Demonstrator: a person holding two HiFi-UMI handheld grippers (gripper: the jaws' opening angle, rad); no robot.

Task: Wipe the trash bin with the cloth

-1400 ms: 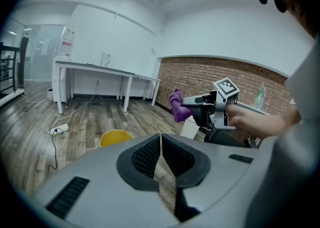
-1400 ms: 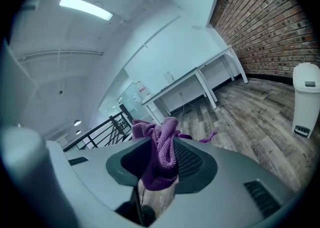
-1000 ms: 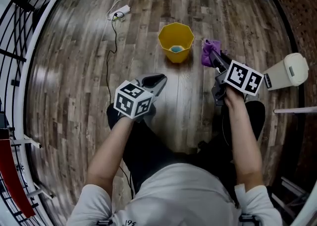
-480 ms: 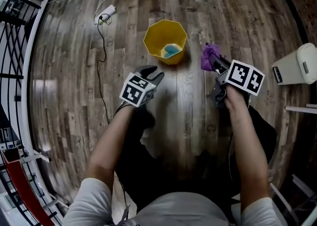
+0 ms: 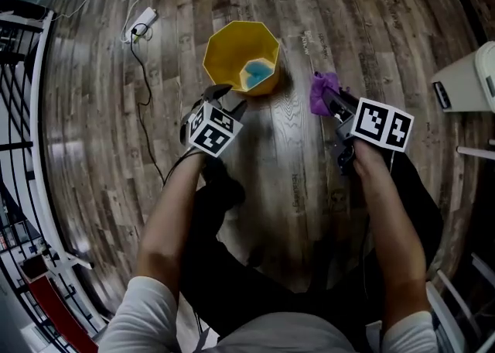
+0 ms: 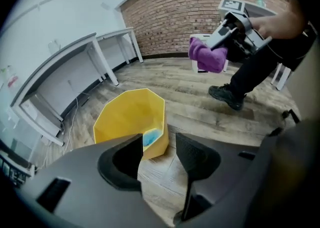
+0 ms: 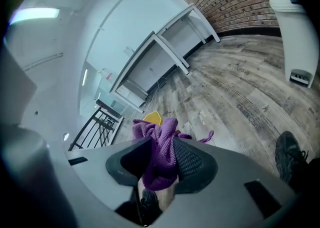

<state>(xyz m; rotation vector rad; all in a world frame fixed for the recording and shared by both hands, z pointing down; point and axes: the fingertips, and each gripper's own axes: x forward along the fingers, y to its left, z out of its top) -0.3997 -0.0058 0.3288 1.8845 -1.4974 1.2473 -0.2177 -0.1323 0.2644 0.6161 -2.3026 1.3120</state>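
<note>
— Any lettering legible in this frame?
— Faint print on the floor planks (image 7: 251, 115). In the right gripper view one line seems to begin "Chalk"; the rest is blurred.
— And the cubes?
— Black-and-white square markers on the left gripper (image 5: 229, 97) and the right gripper (image 5: 329, 98): coded patterns, not text.

Glossy plastic bin (image 5: 240, 56) (fuzzy cloth (image 5: 322, 92)).

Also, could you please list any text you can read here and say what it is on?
"Chalk Chalk", as best I can read it: print on the floor planks.
Other floor prints: too blurred to read.
White bin: nothing legible.
Marker cubes: square patterns only, no words.
</note>
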